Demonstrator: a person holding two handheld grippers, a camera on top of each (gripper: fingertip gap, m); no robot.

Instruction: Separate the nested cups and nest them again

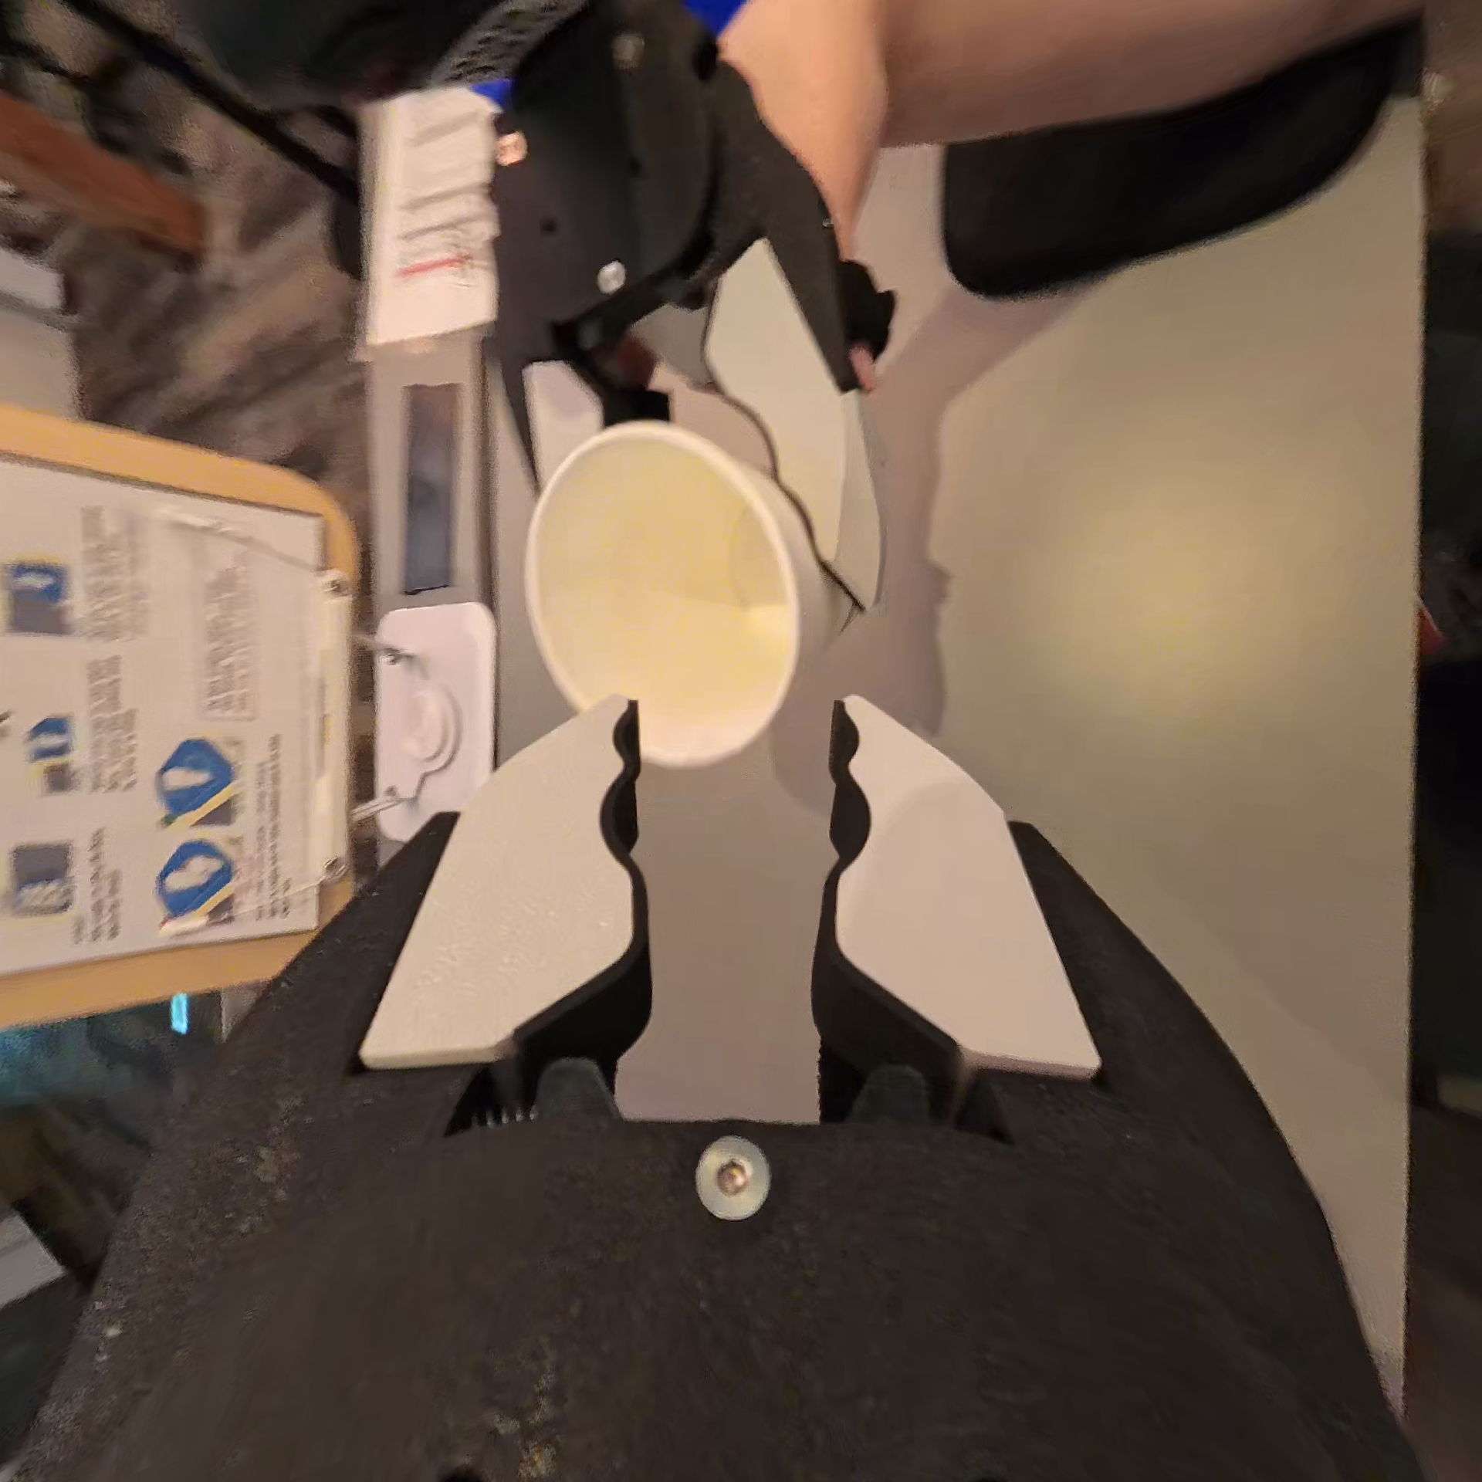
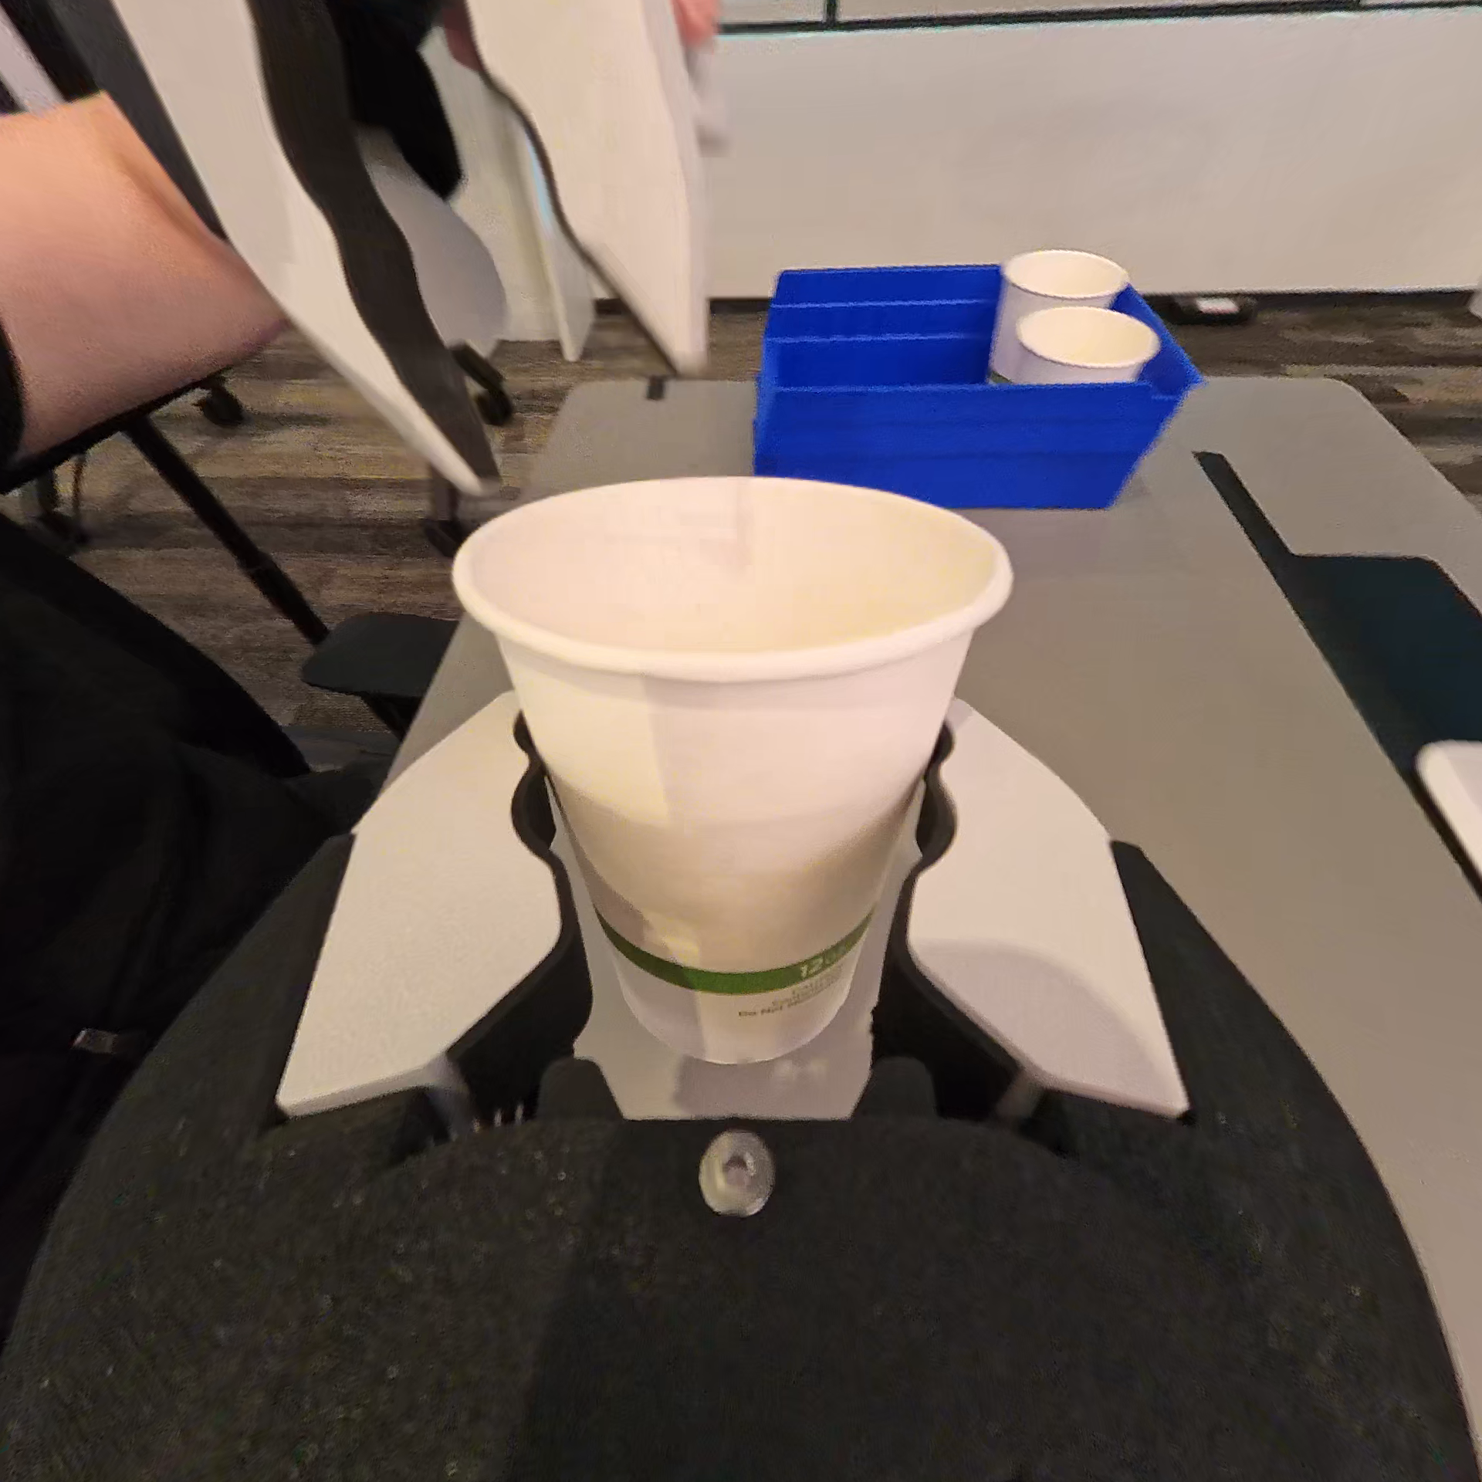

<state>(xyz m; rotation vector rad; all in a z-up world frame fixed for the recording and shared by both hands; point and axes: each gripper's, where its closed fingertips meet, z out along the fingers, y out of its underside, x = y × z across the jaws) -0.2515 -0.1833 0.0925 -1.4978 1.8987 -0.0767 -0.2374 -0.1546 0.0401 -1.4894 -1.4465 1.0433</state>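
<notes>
My right gripper (image 2: 734, 738) is shut on a white paper cup (image 2: 730, 722) with a green band near its base and holds it upright above the grey table (image 2: 1163, 722). I see only one rim on it. My left gripper (image 2: 585, 425) hangs above and to the left of the cup, open and empty. In the left wrist view the left gripper (image 1: 734, 714) looks down at the cup's open mouth (image 1: 666, 593), its fingertips just short of the rim. The right gripper (image 1: 706, 481) shows behind the cup there, held by a person's hand.
A blue bin (image 2: 946, 433) stands at the far end of the table with two white cups (image 2: 1075, 329) in its right end. A clipboard with papers (image 1: 160, 706) and a white device (image 1: 433, 706) lie left of the table. A black chair armrest (image 1: 1163, 200) is nearby.
</notes>
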